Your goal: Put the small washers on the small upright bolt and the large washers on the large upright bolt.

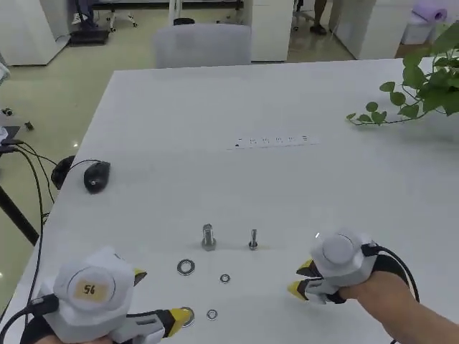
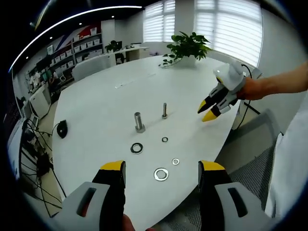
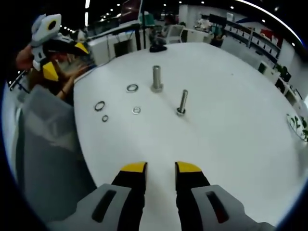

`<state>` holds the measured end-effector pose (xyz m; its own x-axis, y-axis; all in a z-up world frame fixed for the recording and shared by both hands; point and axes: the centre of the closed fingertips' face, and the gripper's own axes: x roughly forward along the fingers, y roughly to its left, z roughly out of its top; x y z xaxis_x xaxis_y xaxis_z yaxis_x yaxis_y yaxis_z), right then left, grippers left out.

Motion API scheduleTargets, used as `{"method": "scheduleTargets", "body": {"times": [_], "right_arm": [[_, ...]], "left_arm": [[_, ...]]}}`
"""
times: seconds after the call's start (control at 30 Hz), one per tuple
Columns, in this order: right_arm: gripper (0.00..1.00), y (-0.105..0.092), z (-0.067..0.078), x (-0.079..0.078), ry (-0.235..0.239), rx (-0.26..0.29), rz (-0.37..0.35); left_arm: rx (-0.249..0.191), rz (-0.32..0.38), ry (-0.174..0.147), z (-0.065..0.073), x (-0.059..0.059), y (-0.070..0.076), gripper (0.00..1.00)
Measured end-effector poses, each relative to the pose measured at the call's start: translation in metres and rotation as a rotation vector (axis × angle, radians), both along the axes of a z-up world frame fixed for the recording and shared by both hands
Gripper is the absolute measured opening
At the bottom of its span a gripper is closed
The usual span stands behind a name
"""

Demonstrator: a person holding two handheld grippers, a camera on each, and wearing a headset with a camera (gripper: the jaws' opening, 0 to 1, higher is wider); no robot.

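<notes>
Two bolts stand upright on the white table [image 1: 215,107]: the large bolt [image 1: 208,236] [image 2: 139,121] [image 3: 157,78] and, to its right, the small bolt [image 1: 253,240] [image 2: 164,110] [image 3: 182,102]. In front of them lie a large washer [image 1: 186,267], a small washer [image 1: 225,278], another small washer [image 1: 212,314] and a second large washer [image 1: 186,316] [image 2: 161,173]. My left gripper [image 1: 158,297] [image 2: 162,167] is wide open, with that second large washer flat on the table between its jaws. My right gripper [image 1: 300,279] [image 3: 161,168] hovers right of the bolts, narrowly open and holding nothing.
A black mouse [image 1: 97,175] lies at the table's left edge, with cables hanging below it. A flush power strip [image 1: 272,140] sits mid-table. Plant leaves [image 1: 423,86] reach in at the far right, and a grey chair [image 1: 203,44] stands behind the table.
</notes>
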<state>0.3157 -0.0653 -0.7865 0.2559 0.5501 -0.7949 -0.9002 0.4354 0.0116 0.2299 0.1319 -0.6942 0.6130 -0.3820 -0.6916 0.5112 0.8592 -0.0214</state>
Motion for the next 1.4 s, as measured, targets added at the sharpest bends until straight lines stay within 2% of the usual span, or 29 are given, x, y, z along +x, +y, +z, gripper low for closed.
{"method": "scheduleTargets", "body": {"times": [0.1, 0.2, 0.33, 0.43, 0.53, 0.63, 0.8, 0.9, 1.03, 1.13, 1.27, 1.4], "right_arm": [[0.24, 0.000, 0.001, -0.009, 0.019, 0.019, 0.015], [0.24, 0.006, 0.000, -0.017, 0.025, 0.047, 0.032], [0.23, 0.010, -0.005, -0.029, 0.040, 0.029, 0.052], [0.23, 0.019, -0.005, -0.040, 0.050, 0.049, 0.056], [0.23, 0.028, -0.009, -0.045, 0.064, 0.063, 0.046], [0.23, 0.035, -0.011, -0.043, 0.067, 0.058, 0.032], [0.23, 0.056, -0.010, -0.034, 0.065, 0.085, -0.004], [0.22, 0.068, -0.015, -0.028, 0.065, 0.066, 0.012], [0.21, 0.087, -0.017, -0.019, 0.057, 0.073, 0.036], [0.21, 0.103, -0.022, -0.012, 0.056, 0.042, 0.083], [0.20, 0.121, -0.027, -0.001, 0.035, 0.009, 0.125], [0.20, 0.128, -0.034, 0.007, 0.021, -0.055, 0.182]], "left_arm": [[0.021, 0.012, -0.006, 0.005, -0.001, -0.004, 0.61], [0.035, 0.029, -0.012, 0.003, 0.001, -0.004, 0.61], [0.026, 0.042, -0.023, 0.007, 0.002, -0.007, 0.61], [0.041, 0.020, -0.010, 0.002, 0.002, -0.009, 0.61], [0.034, -0.002, -0.002, 0.001, 0.005, -0.011, 0.61], [0.034, -0.030, 0.013, -0.001, 0.005, -0.013, 0.61], [0.015, -0.057, 0.003, 0.004, 0.008, -0.013, 0.60], [0.025, -0.080, 0.008, 0.000, 0.009, -0.012, 0.60], [0.015, -0.082, 0.002, 0.002, 0.014, -0.007, 0.60], [0.005, -0.079, -0.012, 0.007, 0.016, -0.006, 0.60], [0.009, -0.081, -0.013, 0.007, 0.016, -0.004, 0.60], [0.007, -0.074, -0.018, 0.010, 0.015, -0.003, 0.60]]}}
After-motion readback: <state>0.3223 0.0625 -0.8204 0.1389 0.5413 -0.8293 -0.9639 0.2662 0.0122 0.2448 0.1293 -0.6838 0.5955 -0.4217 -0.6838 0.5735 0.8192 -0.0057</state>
